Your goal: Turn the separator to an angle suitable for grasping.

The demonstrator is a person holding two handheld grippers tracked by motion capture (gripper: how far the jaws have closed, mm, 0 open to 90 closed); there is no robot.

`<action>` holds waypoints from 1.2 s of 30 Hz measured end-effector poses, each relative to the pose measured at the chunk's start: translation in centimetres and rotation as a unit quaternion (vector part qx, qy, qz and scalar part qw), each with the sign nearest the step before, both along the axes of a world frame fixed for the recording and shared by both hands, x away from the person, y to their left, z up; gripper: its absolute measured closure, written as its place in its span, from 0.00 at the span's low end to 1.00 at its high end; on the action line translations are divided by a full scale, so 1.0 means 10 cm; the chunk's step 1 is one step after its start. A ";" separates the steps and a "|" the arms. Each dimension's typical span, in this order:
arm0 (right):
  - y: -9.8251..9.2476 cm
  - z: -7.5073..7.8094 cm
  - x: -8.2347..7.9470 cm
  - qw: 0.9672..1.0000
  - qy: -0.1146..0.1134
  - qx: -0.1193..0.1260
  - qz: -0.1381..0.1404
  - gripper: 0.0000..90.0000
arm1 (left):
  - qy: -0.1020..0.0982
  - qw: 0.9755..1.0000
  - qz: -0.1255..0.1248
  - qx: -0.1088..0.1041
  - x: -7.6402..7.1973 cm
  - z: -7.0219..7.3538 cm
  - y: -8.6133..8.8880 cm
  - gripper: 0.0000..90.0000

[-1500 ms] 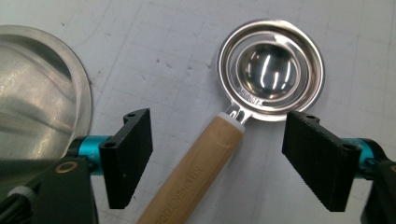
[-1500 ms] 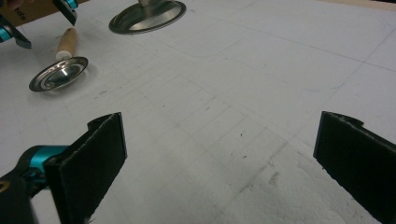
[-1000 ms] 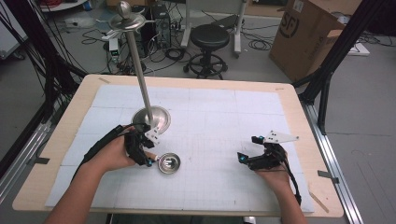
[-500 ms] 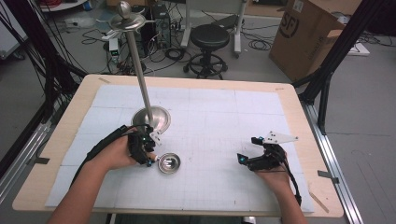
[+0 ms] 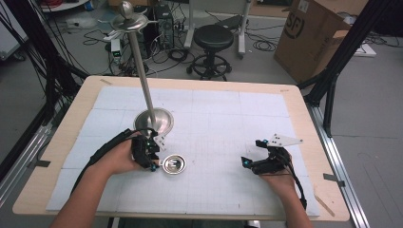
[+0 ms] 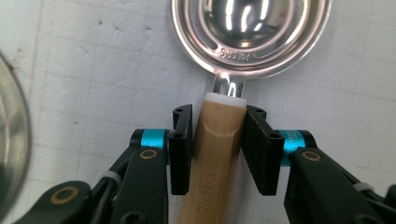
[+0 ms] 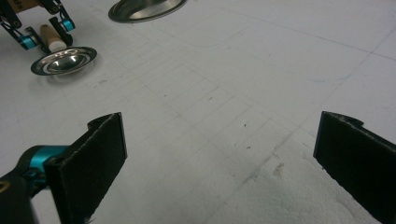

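Your left claw (image 6: pixel 218 140) has just been closing and now clenches the wooden handle (image 6: pixel 215 158) of the ladle (image 5: pixel 174 164), which lies flat on the desk (image 5: pixel 228 185) beside the stand (image 5: pixel 153 121). You grip near the bowl for good control. Your right claw (image 7: pixel 219 154) waits released, well apart.

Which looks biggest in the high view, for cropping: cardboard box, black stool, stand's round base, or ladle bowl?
1. cardboard box
2. black stool
3. stand's round base
4. ladle bowl
Box and stool lie farther off, so true sizes stay unsure.
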State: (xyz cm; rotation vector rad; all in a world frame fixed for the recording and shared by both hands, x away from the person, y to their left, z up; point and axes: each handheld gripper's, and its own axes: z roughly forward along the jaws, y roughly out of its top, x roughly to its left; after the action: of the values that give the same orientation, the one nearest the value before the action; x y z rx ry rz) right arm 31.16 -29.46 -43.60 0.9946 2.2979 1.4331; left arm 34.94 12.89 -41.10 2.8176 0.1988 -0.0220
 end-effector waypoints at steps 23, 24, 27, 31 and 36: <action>0.00 0.00 0.00 1.000 0.002 0.000 -0.001 0.02 | 0.004 0.998 0.036 -0.045 -0.08 0.04 0.15 0.66; 0.00 0.00 0.00 1.000 0.001 -0.001 -0.001 0.02 | 0.004 0.999 0.034 -0.042 -0.08 0.04 0.16 0.65; -0.01 0.00 0.00 1.000 0.001 0.000 -0.002 0.02 | 0.007 0.999 0.030 -0.037 -0.10 0.01 0.18 0.65; -0.01 0.00 0.00 1.000 0.001 -0.001 -0.002 0.02 | -0.002 0.999 0.023 -0.026 -0.11 -0.02 0.16 0.74; 0.00 0.00 0.00 1.000 0.001 -0.002 -0.002 0.02 | -0.005 0.999 0.015 -0.029 -0.13 -0.02 0.11 0.75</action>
State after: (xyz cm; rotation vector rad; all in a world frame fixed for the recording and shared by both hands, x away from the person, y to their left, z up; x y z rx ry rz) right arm 31.20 -29.50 -43.63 0.9993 2.2993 1.4260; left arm 33.66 14.03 -41.27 2.7560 0.2343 -0.0065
